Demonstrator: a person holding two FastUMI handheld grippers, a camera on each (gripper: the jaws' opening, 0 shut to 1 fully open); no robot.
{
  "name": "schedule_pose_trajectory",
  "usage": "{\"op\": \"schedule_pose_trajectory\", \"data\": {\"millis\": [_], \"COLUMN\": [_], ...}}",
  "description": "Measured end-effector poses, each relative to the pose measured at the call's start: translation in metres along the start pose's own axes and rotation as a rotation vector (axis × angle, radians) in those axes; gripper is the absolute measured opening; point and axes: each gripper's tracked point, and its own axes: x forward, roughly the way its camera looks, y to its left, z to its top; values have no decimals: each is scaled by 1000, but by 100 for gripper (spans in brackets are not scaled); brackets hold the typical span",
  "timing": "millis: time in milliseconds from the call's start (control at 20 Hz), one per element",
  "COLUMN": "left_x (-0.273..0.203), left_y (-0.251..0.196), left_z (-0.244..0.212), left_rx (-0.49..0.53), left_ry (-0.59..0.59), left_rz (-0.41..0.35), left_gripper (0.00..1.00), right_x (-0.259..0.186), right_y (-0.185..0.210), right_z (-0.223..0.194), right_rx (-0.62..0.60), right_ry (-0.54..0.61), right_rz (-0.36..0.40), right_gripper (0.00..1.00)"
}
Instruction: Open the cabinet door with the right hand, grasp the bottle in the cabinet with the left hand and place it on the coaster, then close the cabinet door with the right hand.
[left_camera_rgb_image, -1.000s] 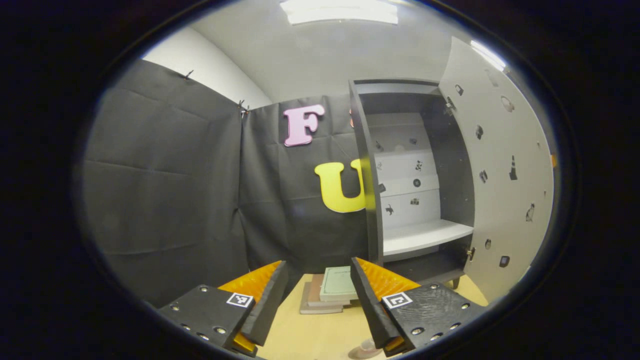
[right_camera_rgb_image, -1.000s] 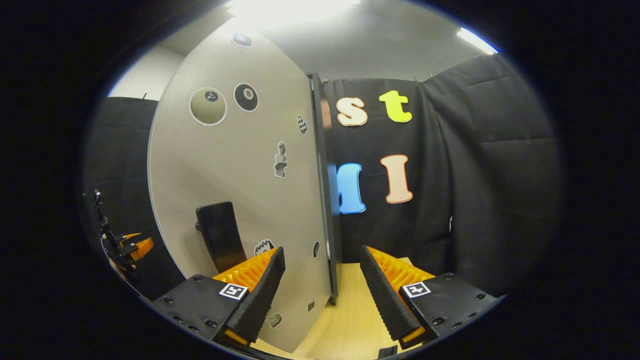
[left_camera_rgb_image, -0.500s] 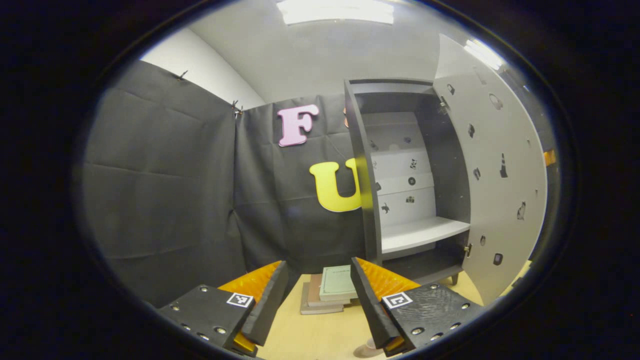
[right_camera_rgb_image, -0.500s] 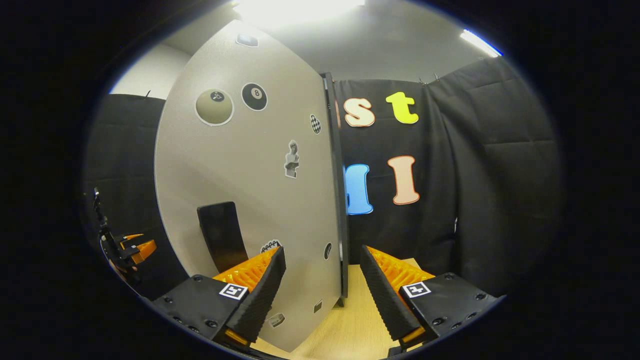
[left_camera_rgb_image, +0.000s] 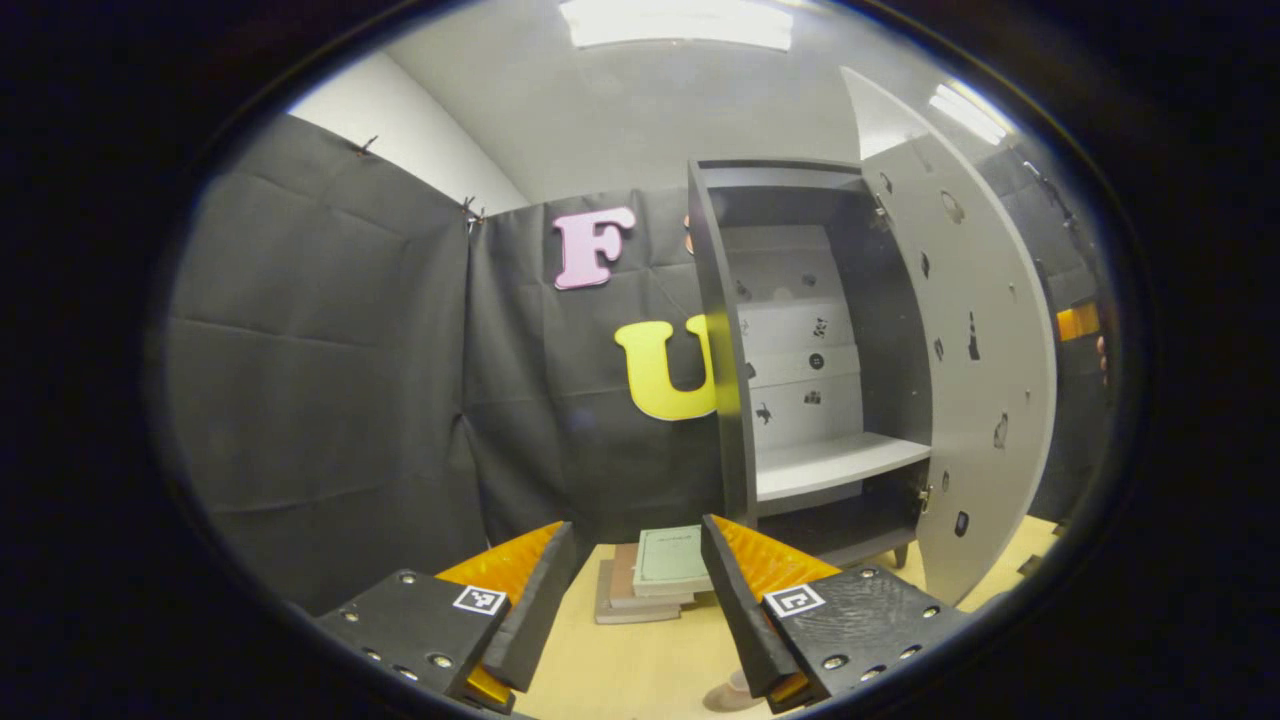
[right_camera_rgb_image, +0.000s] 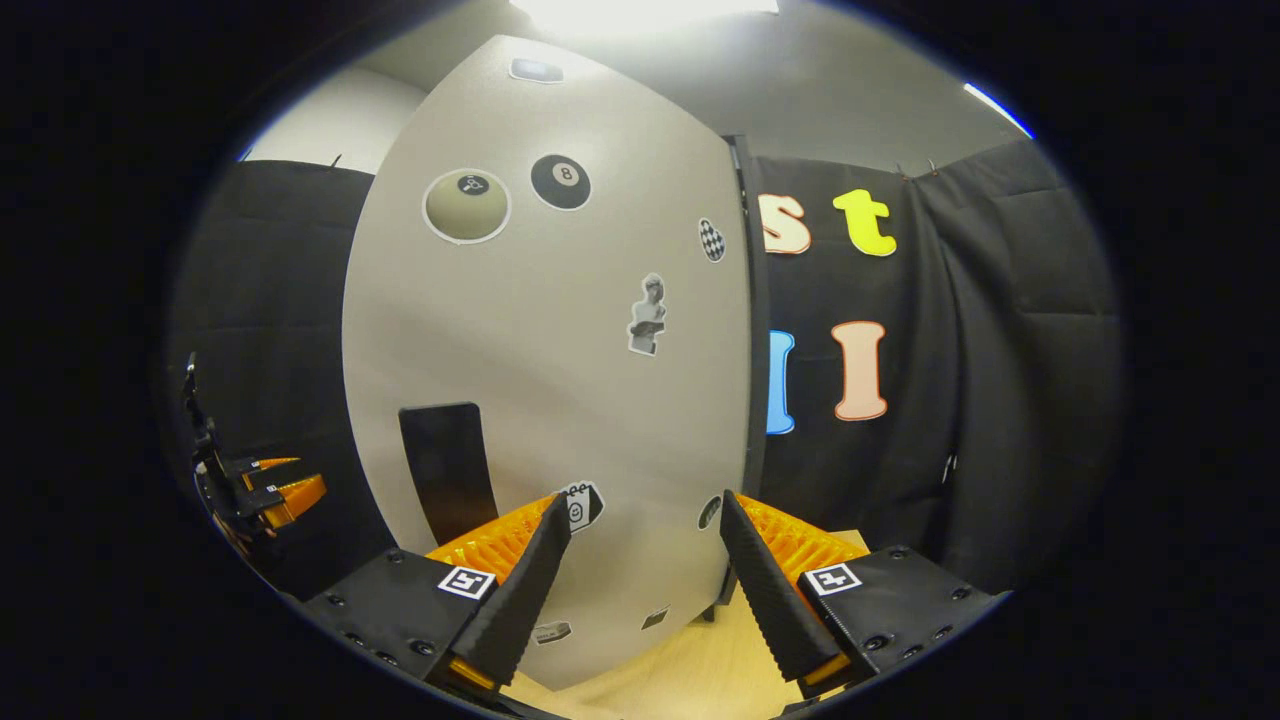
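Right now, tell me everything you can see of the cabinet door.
The cabinet door is a tall, flat, light grey panel, matte like painted board, with a dark edge. It stands partly open, hinged on the cabinet's right side. Small stickers dot both faces, including two billiard balls and a bust. A black rectangular handle sits low on its outer face. Nothing grips it.

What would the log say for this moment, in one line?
phase: closing | cabinet door: part open | shelf: bare | left gripper: open | right gripper: open, at door
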Motion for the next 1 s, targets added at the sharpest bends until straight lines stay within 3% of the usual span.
{"op": "schedule_pose_trajectory", "data": {"millis": [500, 750, 800, 1000], "left_x": [-16, -18, -25, -34], "left_y": [46, 63, 71, 77], "left_z": [-17, -27, -28, -31], "left_rx": [-7, -12, -14, -25], "left_ry": [40, 50, 53, 65], "left_rz": [85, 136, 143, 159], "left_gripper": [78, 78, 75, 78], "right_x": [64, 92, 96, 101], "right_y": [69, 99, 101, 106], "right_z": [-4, -8, -6, -4], "right_rx": [-14, -48, -53, -50], "right_ry": [13, 13, 8, -2], "right_rz": [125, 128, 120, 99], "right_gripper": [97, 96, 90, 90]}}
